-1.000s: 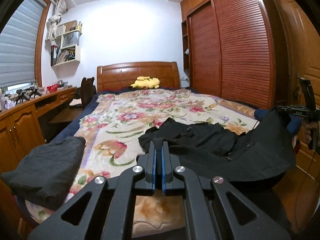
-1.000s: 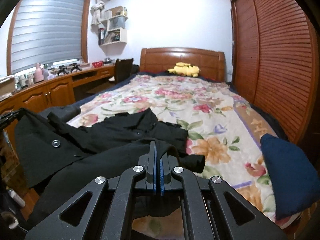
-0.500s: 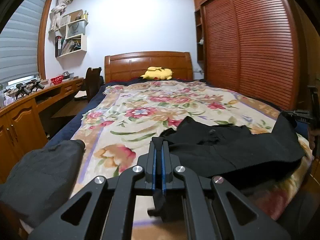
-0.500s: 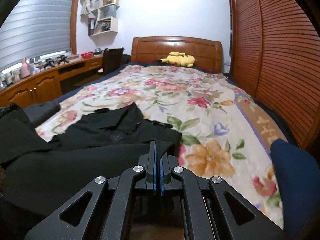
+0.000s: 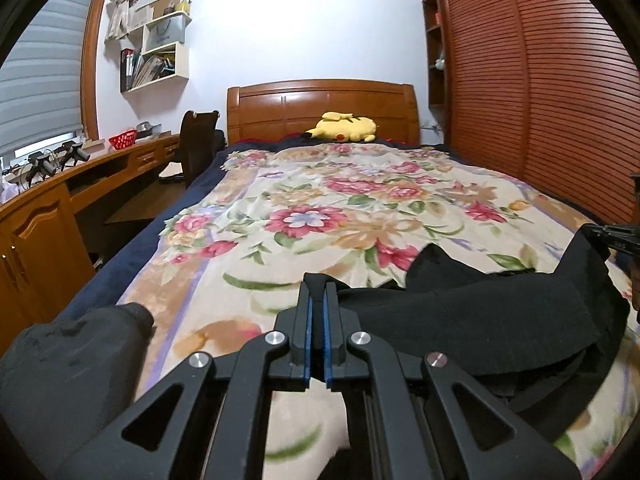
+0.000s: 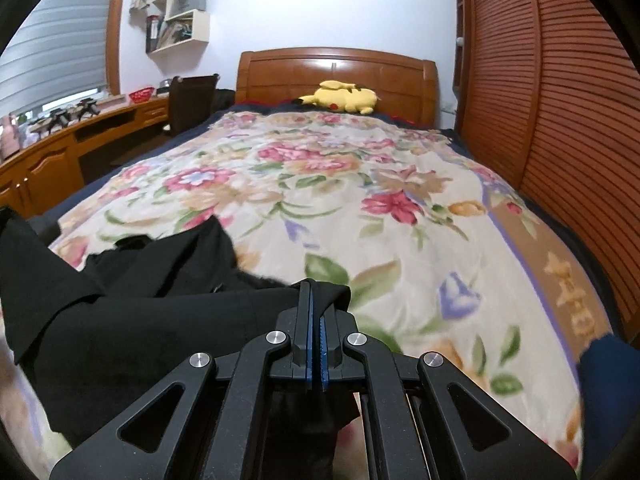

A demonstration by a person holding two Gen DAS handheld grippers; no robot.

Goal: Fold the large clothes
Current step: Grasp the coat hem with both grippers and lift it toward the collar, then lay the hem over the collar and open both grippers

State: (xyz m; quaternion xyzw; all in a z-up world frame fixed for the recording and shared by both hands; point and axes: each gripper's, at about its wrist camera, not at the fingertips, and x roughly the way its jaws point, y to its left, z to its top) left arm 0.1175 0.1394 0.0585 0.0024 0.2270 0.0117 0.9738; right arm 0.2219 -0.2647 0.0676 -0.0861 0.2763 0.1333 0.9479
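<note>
A large black garment (image 5: 492,320) hangs stretched between my two grippers over the near end of the bed. My left gripper (image 5: 319,292) is shut on its left edge. My right gripper (image 6: 317,292) is shut on its right edge; the cloth (image 6: 132,320) spreads left from it, with the collar part lying on the floral blanket. The right gripper also shows at the far right of the left wrist view (image 5: 618,236), pinching the cloth.
The floral blanket (image 5: 320,200) covers the bed. A folded dark grey garment (image 5: 68,364) lies at the near left corner. A navy cushion (image 6: 608,396) sits at the near right. A yellow plush toy (image 5: 344,128) lies by the headboard. A wooden desk (image 5: 36,220) runs along the left, a wardrobe (image 5: 540,80) along the right.
Both grippers have moved forward over the bed, carrying the black garment with them. The garment now lies lower and flatter on the blanket.
</note>
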